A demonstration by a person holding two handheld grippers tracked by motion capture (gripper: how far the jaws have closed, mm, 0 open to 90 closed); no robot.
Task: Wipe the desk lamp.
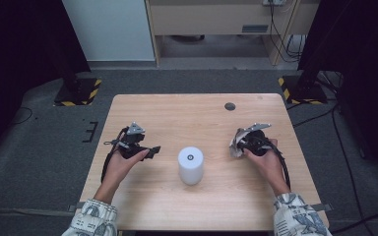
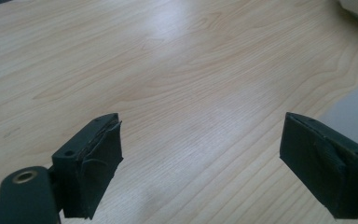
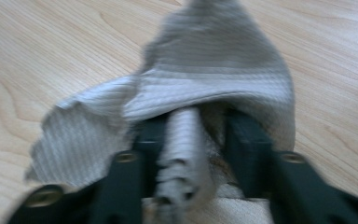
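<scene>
Two hand-held grippers on a wooden table, a grey cloth at the right one.

High view: the left gripper (image 1: 150, 151) rests on the table (image 1: 202, 110) left of a white cylinder (image 1: 191, 165), while the right gripper (image 1: 239, 142) carries the crumpled cloth (image 1: 236, 143) at its tip, just right of the cylinder. Left gripper view: jaws spread wide — bare wood between them. Right gripper view (blurred): the cloth (image 3: 214, 74) drapes over the jaws and a bunched fold sits between them — whether the pads press it I cannot tell.
</scene>
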